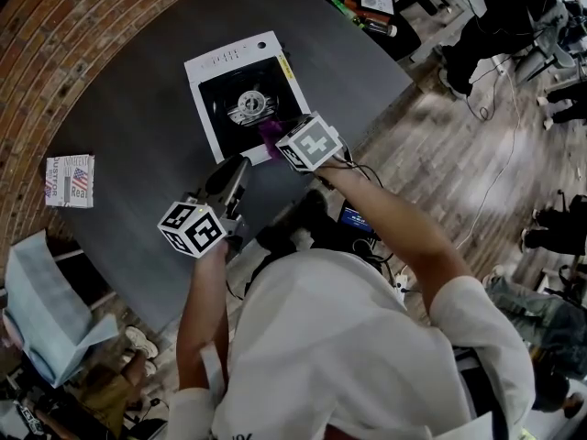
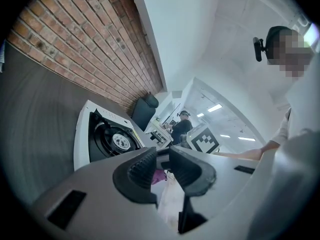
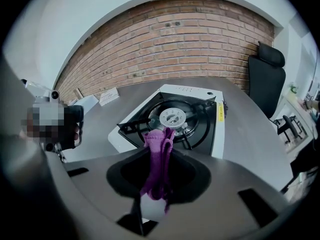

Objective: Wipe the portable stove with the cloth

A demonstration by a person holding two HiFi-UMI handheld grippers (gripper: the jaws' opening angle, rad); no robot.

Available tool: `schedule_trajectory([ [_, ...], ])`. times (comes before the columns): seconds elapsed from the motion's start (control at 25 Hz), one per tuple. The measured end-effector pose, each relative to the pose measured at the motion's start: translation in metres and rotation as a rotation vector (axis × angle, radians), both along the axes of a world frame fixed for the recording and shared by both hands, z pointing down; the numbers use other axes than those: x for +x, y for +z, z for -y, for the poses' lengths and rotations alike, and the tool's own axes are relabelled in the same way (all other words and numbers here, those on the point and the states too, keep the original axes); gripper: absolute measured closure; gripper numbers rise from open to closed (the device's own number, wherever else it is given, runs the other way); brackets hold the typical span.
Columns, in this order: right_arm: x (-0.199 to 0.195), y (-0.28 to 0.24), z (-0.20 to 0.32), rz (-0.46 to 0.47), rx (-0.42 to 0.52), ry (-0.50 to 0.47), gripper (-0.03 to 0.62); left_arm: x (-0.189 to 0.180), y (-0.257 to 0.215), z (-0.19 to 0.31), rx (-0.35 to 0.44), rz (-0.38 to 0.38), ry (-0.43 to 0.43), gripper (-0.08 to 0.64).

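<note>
Red brick wall (image 3: 175,29) curving behind a dark grey round table (image 1: 128,108), and a plain white wall (image 2: 185,29) beside the brick. Worn wood-plank floor (image 1: 440,145) off the table's edge. Black office chair (image 3: 266,74) at the far side, ceiling strip lights (image 2: 215,107) glowing in the room beyond.

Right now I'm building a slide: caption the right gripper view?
Purple cloth pinched in the right tool, facing the white portable stove.

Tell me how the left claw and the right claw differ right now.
The right claw is shut on a purple cloth; the left claw holds nothing, its jaws slightly apart. The right claw reaches the near edge of the stove; the left claw sits further back, over the table. Both point toward the stove.
</note>
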State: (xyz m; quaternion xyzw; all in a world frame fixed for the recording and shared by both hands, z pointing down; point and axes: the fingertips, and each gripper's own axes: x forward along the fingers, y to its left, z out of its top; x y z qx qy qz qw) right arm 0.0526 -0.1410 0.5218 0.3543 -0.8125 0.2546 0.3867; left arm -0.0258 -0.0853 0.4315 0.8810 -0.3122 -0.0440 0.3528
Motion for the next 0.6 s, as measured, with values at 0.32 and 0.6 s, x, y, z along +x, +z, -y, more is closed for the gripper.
schedule_trajectory([
  [0.32,0.026,0.0,-0.004,-0.001,0.004,0.04,0.494,0.019,0.003,0.002,-0.008,0.009,0.03,0.474],
  [0.6,0.045,-0.003,-0.004,-0.013,0.014,0.028,0.494,0.044,0.0,0.005,-0.008,0.016,0.065,0.474],
])
